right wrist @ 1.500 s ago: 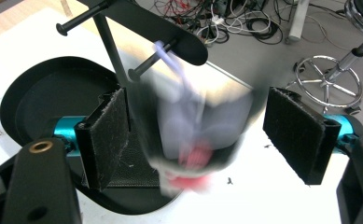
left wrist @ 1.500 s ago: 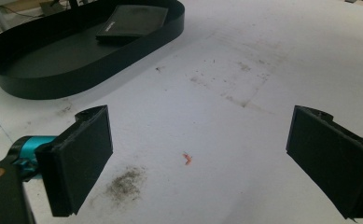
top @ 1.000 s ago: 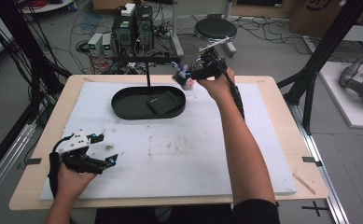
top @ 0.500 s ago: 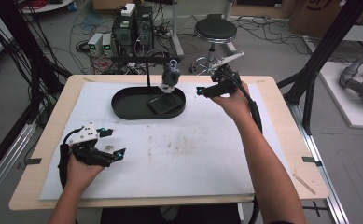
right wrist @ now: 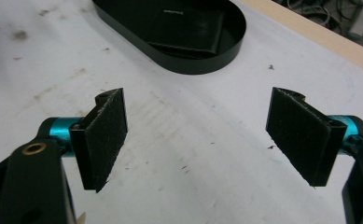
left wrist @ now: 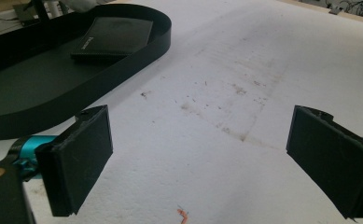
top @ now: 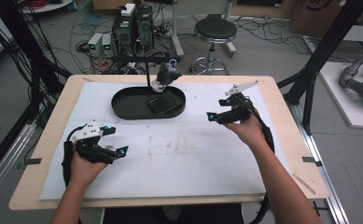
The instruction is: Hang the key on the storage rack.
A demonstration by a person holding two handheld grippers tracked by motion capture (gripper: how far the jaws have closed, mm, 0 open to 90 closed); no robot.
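Overhead, my tools' jaws are too small to read; close up, left tool and right tool both spread, empty, tray cut off.

You work at a wooden table covered by a stained white mat in what looks like a robotics lab, with black metal framing rising on both sides of it. Beyond the far edge, stacked electronics boxes sit among tangled cables on the grey floor, beside a round black stool. At far right, a grey robot arm lies on a white platform.
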